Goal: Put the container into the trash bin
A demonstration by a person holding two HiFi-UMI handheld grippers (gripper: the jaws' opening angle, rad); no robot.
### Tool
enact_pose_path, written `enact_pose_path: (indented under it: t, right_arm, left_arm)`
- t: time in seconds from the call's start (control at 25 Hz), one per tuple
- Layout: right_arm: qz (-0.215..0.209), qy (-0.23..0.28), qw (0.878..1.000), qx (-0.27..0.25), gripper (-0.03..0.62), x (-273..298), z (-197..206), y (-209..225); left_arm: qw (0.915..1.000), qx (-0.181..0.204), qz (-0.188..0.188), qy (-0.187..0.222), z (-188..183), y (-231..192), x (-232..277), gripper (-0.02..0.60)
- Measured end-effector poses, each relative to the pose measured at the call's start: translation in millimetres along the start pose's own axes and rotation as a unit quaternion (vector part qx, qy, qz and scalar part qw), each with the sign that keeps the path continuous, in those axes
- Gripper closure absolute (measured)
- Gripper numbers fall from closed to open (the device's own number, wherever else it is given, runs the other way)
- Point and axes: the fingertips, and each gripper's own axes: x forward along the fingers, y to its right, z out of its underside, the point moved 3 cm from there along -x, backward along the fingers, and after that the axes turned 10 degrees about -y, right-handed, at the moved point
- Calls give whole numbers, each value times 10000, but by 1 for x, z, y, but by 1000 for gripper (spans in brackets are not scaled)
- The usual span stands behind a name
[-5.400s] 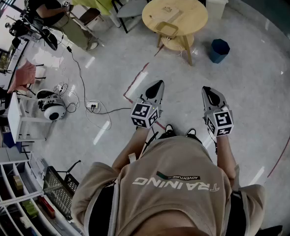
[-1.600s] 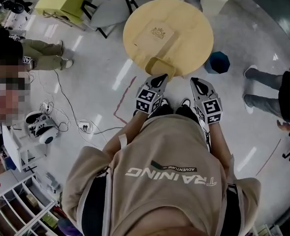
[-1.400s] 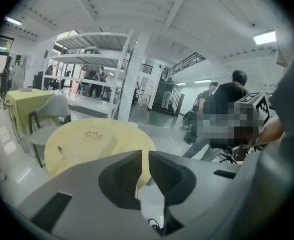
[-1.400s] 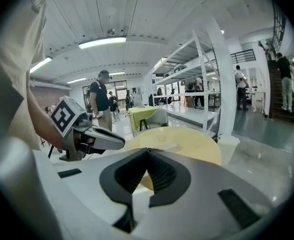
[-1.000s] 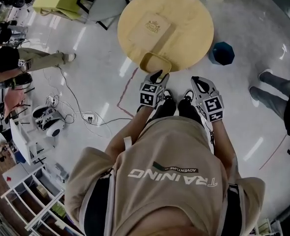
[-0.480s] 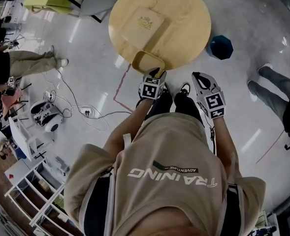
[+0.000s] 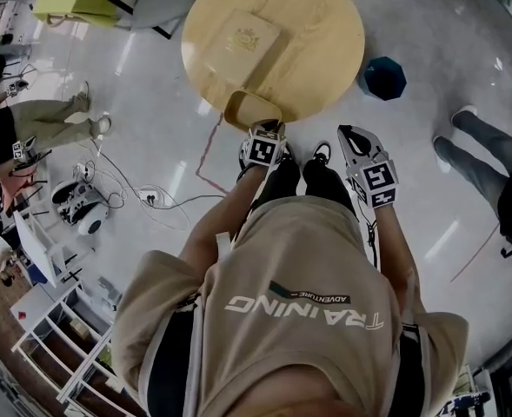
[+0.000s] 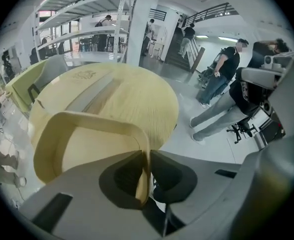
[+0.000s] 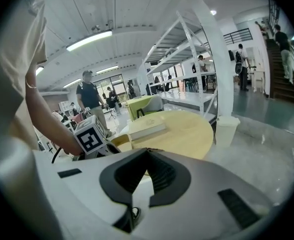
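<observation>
**Left jaws closing on the container's near wall**

Since half a second ago the left gripper [image 7: 264, 128] has dropped onto the container [image 7: 249, 109], which sits at the near edge of the round desk [image 7: 316, 24]. Its jaws are closing with the tray's thin near wall upright between the pads, the rest of the tray stretching away from them across the desk. The right gripper [image 7: 349, 133] hangs beside the desk, jaws pressed together on nothing. The blue bin [image 7: 384, 77], likely the trash bin, stands on the floor off to the right, nearer the right hand, so the carry probably goes rightward.
</observation>
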Motion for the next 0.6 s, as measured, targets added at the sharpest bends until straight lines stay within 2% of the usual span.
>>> enact_pose_path:
  t: [0.12,0.32,0.6]
  right_arm:
    - [39,-3,10000,45,589,-4,3,0]
    - [35,23,10000,4,589,-9,2,-4]
    - [-7,165,9997,-176,589,-9,-12,-26]
  left_arm:
    - [10000,71,-36,27,-2,2,-6,528]
    - [9991,215,-61,359,-10,10,-33,551]
    - [9963,16,191,839,-6,11,-79,555]
